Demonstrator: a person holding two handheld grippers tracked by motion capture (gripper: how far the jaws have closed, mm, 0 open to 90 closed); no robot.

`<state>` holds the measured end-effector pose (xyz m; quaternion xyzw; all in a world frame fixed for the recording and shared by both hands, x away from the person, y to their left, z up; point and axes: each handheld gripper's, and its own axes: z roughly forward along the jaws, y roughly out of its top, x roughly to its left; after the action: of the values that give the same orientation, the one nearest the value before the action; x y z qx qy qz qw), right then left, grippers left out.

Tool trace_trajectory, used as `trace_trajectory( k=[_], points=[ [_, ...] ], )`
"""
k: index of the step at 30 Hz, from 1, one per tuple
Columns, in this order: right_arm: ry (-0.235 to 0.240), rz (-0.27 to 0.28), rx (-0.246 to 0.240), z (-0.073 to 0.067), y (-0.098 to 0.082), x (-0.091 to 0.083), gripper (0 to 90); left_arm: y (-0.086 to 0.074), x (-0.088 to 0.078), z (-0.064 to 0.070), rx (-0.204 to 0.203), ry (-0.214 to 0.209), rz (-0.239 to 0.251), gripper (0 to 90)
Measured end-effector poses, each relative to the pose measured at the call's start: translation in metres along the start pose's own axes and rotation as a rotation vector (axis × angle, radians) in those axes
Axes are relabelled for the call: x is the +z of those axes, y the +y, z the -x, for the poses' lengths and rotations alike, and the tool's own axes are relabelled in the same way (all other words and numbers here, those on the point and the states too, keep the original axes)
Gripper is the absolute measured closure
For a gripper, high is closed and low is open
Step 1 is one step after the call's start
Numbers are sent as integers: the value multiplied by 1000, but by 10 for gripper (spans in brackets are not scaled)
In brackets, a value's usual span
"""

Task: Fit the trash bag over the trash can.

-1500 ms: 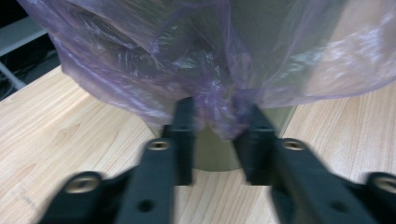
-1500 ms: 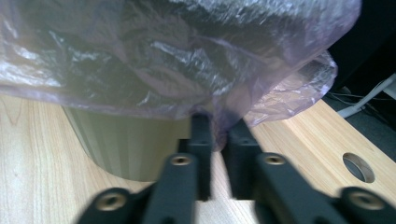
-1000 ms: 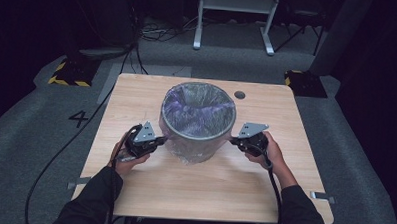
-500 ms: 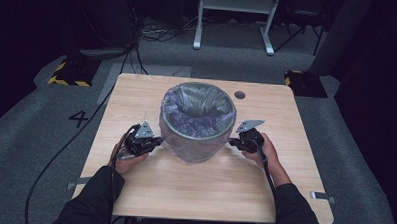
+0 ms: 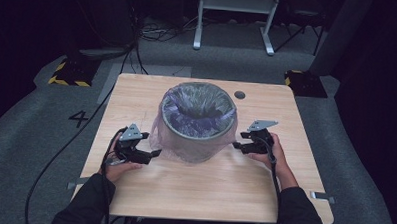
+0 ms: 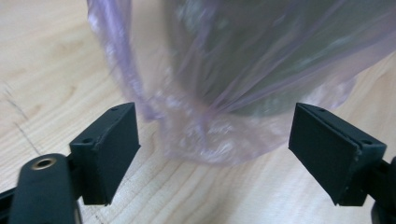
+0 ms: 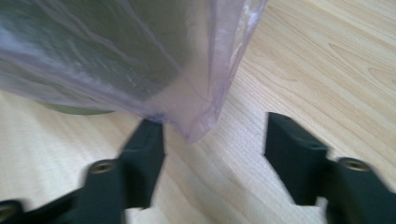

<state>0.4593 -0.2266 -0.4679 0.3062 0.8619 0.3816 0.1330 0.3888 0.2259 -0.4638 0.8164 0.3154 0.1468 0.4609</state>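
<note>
A grey round bin (image 5: 195,137) stands mid-table, lined with a thin purple plastic bag (image 5: 199,109) whose hem hangs down its outer wall. My left gripper (image 5: 154,153) sits low at the bin's left side. Its jaws have just been opening and stand wide apart (image 6: 212,121), with the crumpled bag hem (image 6: 210,140) loose ahead between them. My right gripper (image 5: 237,145) is at the bin's right side. Its jaws (image 7: 215,126) have also just been opening. A bag corner (image 7: 198,126) hangs between them, unpinched.
The wooden table (image 5: 208,192) has bare room in front of the bin and a round cable hole (image 5: 239,95) behind it. Cables trail from both grippers off the front edge. A white frame (image 5: 235,18) stands on the floor beyond.
Both hands have sunk toward the tabletop beside the bin, drawing the bag hem lower. Both grippers, shut on the bag before, now stand open.
</note>
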Motion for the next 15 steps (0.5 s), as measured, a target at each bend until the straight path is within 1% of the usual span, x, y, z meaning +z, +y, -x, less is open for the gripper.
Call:
trace_trajectory(
  k=[2,3,4,5,7,9,10,13,14,15],
  points=[
    [20,18,19,2,-3,-7,293,-2,-9,6,7,15,13,153],
    [28,38,24,3,-4,-13,253,-3,-12,8,18,16,15,154],
    [26,51,25,4,-5,-18,232,-4,-15,11,32,12,18,153],
    [17,66,27,4,-5,-23,227,-5,-17,13,43,10,21,153],
    [-21,104,25,3,-4,-36,214,-7,-20,17,46,14,23,153],
    [-3,143,22,2,-2,-48,200,-9,-20,22,44,45,-4,153],
    [-3,162,18,1,0,-54,200,-11,-20,24,48,52,-13,154],
    [-15,200,-8,-4,9,-69,198,-16,-17,29,45,59,-47,155],
    [-16,219,-11,-6,13,-74,198,-19,-16,31,45,63,-61,155],
    [-11,248,-15,-9,19,-81,198,-21,-14,33,46,64,-79,155]
  ],
)
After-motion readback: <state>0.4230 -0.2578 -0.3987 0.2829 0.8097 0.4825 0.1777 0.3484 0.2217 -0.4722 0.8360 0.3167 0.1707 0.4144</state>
